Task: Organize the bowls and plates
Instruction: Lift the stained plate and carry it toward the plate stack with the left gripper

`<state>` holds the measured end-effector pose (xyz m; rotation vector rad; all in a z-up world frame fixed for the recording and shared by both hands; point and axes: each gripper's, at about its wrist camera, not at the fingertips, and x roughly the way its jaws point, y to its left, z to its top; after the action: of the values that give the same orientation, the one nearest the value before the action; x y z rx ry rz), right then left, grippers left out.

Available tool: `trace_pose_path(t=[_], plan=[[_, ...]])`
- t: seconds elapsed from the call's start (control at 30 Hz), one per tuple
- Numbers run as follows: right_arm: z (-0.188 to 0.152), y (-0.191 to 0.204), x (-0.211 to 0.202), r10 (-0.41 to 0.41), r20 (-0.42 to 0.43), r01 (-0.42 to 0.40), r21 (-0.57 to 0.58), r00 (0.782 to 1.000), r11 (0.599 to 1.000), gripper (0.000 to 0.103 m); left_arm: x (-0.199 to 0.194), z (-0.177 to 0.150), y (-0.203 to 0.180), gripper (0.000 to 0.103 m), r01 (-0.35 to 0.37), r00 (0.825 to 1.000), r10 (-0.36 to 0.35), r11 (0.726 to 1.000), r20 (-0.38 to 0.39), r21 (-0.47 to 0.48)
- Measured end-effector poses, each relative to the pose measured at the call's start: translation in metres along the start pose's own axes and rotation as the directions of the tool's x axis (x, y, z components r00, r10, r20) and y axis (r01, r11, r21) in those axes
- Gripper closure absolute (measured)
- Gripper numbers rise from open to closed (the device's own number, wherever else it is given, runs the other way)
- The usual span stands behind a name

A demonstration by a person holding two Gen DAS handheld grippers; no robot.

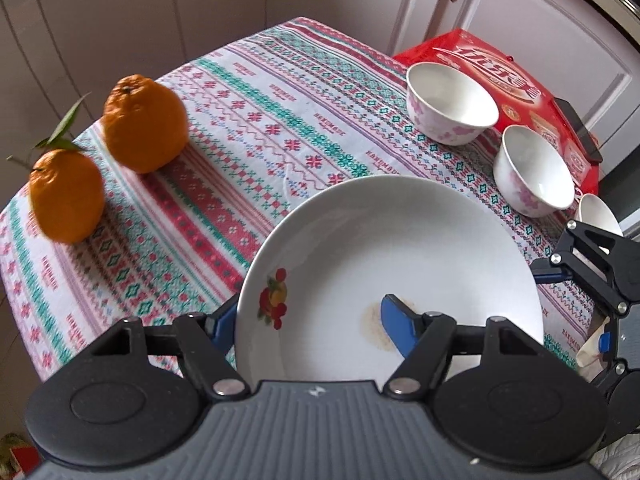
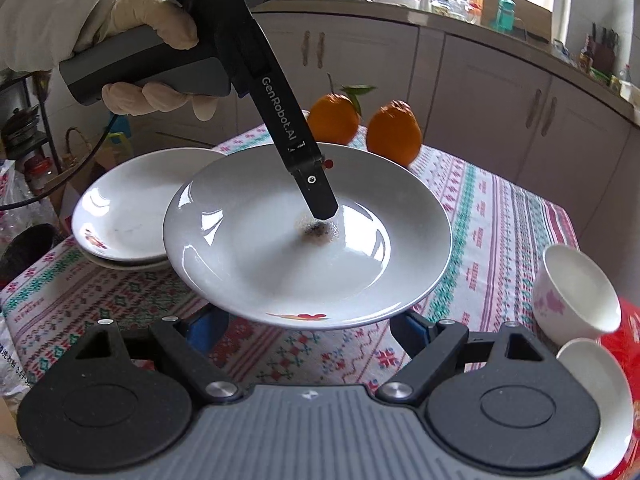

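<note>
A white plate [image 1: 400, 248] with a small fruit print hangs tilted above the patterned tablecloth. My left gripper [image 1: 308, 316] is shut on its rim, one blue pad inside the dish and the other under the outer edge. In the right wrist view the plate [image 2: 260, 260] floats over the table, with a left finger [image 2: 320, 196] pressing by a brown stain. My right gripper [image 2: 310, 326] stands open, its pads low beneath the plate's near rim. A stack of plates [image 2: 128, 208] sits at the left. Three white floral bowls [image 1: 452, 104] [image 1: 536, 172] [image 1: 600, 216] stand at the right.
Two oranges [image 1: 144, 124] [image 1: 64, 196] rest near the far left table edge. A red box [image 1: 500, 76] with a dark phone [image 1: 580, 128] on it lies behind the bowls. Cabinets ring the table [image 1: 256, 128]. A gloved hand [image 2: 152, 12] holds the left tool.
</note>
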<state>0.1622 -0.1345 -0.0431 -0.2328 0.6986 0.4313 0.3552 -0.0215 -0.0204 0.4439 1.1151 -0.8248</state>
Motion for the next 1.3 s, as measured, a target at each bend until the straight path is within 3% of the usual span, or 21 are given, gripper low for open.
trace_pose_path(t=[0.7, 1.3], plan=[[0.026, 0.050, 0.012, 0.166, -0.003, -0.165, -0.139, 0.986, 0.976, 0.012, -0.050, -0.082, 0.031, 0.031, -0.079, 0.996, 0.087, 0.979, 0.034, -0.190], [0.034, 0.072, 0.031, 0.222, -0.055, -0.228, -0.171, 0.973, 0.958, 0.012, -0.045, -0.118, 0.055, 0.031, -0.058, 0.996, 0.074, 0.956, 0.043, -0.288]])
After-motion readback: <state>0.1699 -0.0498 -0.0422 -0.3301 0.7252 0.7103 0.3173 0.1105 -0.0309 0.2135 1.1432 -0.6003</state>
